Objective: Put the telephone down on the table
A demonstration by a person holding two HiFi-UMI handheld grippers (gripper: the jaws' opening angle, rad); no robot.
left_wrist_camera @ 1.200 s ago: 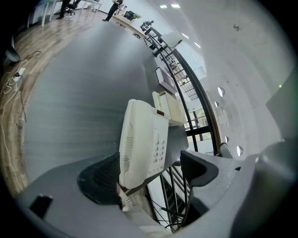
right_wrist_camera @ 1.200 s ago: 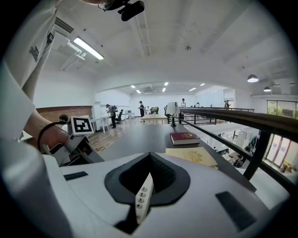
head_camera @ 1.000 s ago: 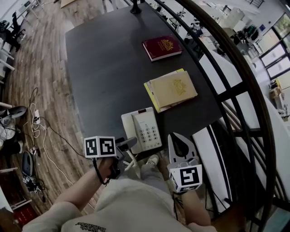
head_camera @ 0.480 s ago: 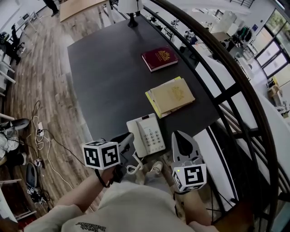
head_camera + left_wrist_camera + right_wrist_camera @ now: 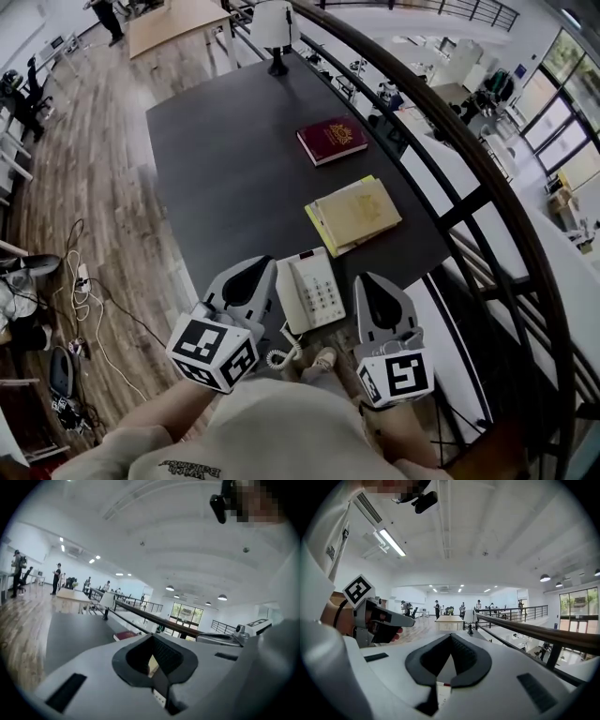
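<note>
White telephone (image 5: 309, 292): lies flat at the near edge of the dark desk (image 5: 216, 178); its coiled cord (image 5: 281, 356) hangs over that edge.
Left gripper (image 5: 255, 267): beside the telephone's left; I read its jaws as just closed together, nothing between them.
Right gripper (image 5: 367, 281): beside its right; jaws together, empty.
Tan books (image 5: 354, 212): near the desk's right edge, beyond the telephone.
Red book (image 5: 331, 141): farther along that edge.
</note>
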